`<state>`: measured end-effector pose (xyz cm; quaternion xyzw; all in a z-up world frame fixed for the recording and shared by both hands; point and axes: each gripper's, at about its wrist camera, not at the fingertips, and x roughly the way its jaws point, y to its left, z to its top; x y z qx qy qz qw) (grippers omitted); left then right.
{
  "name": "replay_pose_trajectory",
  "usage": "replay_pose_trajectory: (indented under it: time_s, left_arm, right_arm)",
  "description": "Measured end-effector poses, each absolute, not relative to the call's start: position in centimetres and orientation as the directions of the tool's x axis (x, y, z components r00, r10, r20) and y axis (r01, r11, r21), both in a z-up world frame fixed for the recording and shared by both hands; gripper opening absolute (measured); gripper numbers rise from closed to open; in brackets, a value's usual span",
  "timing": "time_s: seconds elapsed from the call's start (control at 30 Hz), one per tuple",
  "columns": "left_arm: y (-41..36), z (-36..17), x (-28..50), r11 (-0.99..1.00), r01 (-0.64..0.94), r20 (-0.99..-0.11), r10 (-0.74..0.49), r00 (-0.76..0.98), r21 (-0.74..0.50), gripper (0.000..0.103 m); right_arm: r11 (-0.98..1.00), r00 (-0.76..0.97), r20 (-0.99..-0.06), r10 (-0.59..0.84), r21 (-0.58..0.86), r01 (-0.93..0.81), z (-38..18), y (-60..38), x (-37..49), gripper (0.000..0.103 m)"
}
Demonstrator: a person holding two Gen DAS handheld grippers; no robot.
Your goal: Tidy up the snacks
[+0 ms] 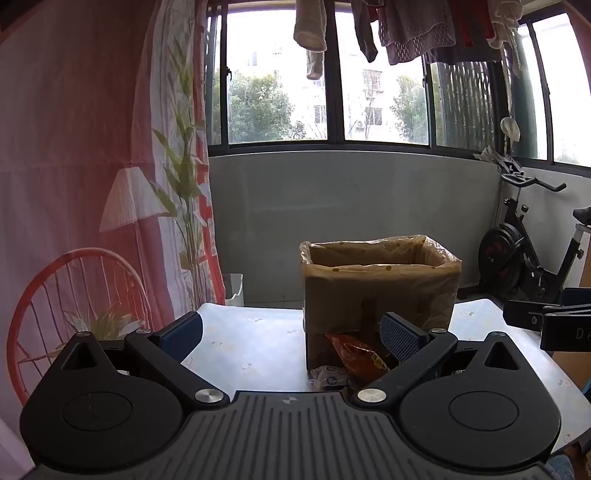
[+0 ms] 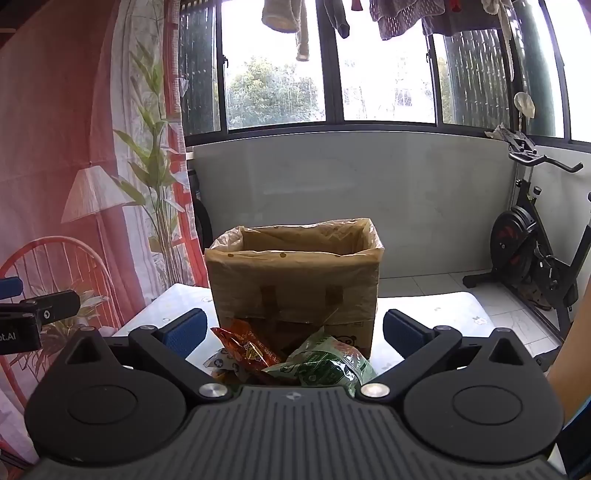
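A cardboard box [image 1: 380, 284] lined with a clear plastic bag stands on the white table [image 1: 255, 343]; it also shows in the right wrist view [image 2: 295, 284]. In front of it lie snack packets: an orange-red packet [image 1: 360, 356] [image 2: 251, 349], a green packet [image 2: 325, 363] and a small white wrapper [image 1: 327, 376] [image 2: 218, 363]. My left gripper [image 1: 291, 334] is open and empty, held above the table left of the snacks. My right gripper [image 2: 293, 330] is open and empty, hovering over the packets. Each gripper shows at the edge of the other's view.
A pink printed curtain [image 1: 92, 184] hangs at the left. An exercise bike [image 2: 535, 251] stands on the floor to the right. Laundry [image 1: 406, 29] hangs above the windows. A white bin [image 1: 233, 290] sits on the floor beyond the table.
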<state>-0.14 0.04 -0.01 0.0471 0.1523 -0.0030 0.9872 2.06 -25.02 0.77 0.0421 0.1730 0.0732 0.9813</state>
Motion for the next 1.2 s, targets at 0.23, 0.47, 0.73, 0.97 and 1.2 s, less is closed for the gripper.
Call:
replay_pose_trajectory:
  time_s: [0.23, 0.47, 0.73, 0.97, 1.2]
  left_arm:
    - [-0.23, -0.16, -0.27, 0.995, -0.01, -0.295, 0.04, 0.955, 0.103, 0.103]
    - [-0.52, -0.31, -0.86, 0.996, -0.011, -0.285, 0.034, 0.958, 0.084, 0.103]
    - [0.15, -0.26, -0.64, 0.997, -0.008, -0.286, 0.03, 0.958, 0.079, 0.103]
    - [0.18, -0.32, -0.63, 0.997, -0.009, -0.286, 0.033, 0.958, 0.082, 0.103]
    - [0.13, -0.42, -0.63, 0.997, -0.01, -0.286, 0.033, 0.958, 0.082, 0.103]
  right_arm:
    - [0.987, 0.929, -0.338, 0.152, 0.105, -0.124, 0.66, -25.13, 2.06, 0.103]
    - [0.988, 0.928, -0.345, 0.144, 0.095, -0.118, 0.45, -24.99, 1.75, 0.103]
    - [0.988, 0.926, -0.349, 0.144, 0.098, -0.117, 0.08, -24.92, 2.4, 0.103]
    - [0.988, 0.926, -0.349, 0.143, 0.104, -0.113, -0.03, -25.16, 2.35, 0.103]
    - [0.988, 0.926, -0.349, 0.141, 0.105, -0.111, -0.04, -25.19, 2.42, 0.103]
